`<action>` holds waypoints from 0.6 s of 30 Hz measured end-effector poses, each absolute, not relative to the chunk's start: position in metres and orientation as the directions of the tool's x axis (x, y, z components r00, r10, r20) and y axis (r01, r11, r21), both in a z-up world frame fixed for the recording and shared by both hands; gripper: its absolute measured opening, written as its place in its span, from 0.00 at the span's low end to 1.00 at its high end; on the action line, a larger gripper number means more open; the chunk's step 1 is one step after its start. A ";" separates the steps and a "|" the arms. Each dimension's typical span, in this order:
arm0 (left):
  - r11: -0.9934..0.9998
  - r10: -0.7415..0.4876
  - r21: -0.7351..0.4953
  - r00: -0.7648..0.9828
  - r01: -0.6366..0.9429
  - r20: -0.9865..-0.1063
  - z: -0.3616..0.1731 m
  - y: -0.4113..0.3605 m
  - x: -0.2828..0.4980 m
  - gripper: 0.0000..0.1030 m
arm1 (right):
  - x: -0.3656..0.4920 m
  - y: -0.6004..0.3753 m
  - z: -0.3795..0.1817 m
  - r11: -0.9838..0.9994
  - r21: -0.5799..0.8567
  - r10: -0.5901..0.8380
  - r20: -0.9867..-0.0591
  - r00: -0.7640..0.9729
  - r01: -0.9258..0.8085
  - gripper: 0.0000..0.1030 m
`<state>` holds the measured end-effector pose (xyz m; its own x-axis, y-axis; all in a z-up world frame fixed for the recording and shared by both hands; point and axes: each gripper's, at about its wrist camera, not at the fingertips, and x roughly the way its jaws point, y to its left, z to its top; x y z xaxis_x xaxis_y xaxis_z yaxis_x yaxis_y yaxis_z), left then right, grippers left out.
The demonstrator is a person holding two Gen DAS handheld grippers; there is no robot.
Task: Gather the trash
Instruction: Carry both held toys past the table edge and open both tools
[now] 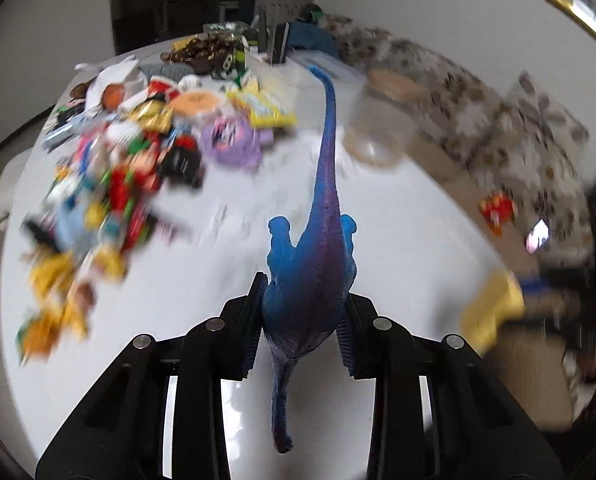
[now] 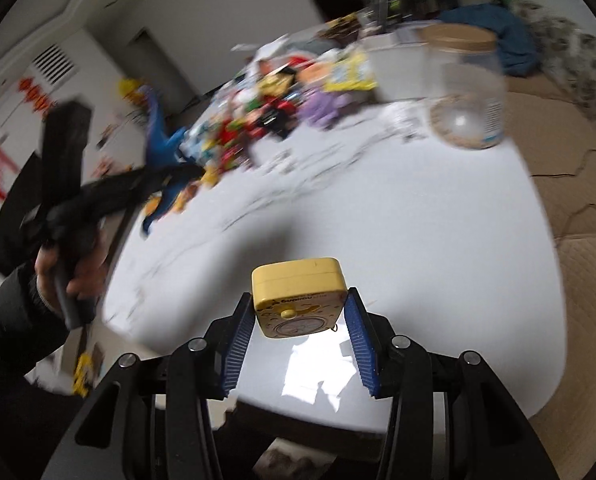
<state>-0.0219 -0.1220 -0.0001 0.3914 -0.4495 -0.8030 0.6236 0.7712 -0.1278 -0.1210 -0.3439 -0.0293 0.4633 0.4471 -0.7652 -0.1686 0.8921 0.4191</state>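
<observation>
I am squeezing my left gripper [image 1: 302,320] on a blue toy dinosaur [image 1: 311,280], the ribbed pads pressing both sides of its rubbery, pebbled belly. It is hanging above the white table [image 1: 397,220], its long axis running straight away from me: the thin tail is trailing back between the black arms, the long tapering neck pointing toward the table's far edge. My right gripper [image 2: 299,320] is clamping a small yellow box [image 2: 299,300], smooth hard plastic with rounded corners, its printed face turned toward me, above the table's near edge. Farther across the table, a blurred heap of crinkly, bright wrappers [image 1: 110,172] is lying left of a clear round jar with a tan lid [image 2: 463,92].
</observation>
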 end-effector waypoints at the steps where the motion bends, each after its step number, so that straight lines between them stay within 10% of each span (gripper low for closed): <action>1: 0.768 -0.442 -0.130 0.371 0.628 -0.817 -0.002 -0.108 -0.044 0.31 | -0.127 -0.338 -0.029 0.885 0.423 0.464 -0.767 0.443 -0.195 0.44; 10: 0.736 -0.366 -0.168 0.176 0.656 -0.914 -0.054 -0.067 -0.149 0.34 | -0.182 -0.277 -0.085 0.784 0.479 0.543 -0.837 0.063 -0.395 0.45; 13: 0.745 -0.296 -0.120 0.164 0.656 -0.941 -0.086 -0.066 -0.170 0.85 | -0.185 -0.263 -0.126 0.792 0.461 0.491 -0.871 -0.030 -0.401 0.62; 18: 0.796 -0.243 -0.115 0.140 0.594 -0.960 -0.110 -0.054 -0.166 0.87 | -0.183 -0.268 -0.119 0.800 0.432 0.479 -0.878 0.010 -0.417 0.64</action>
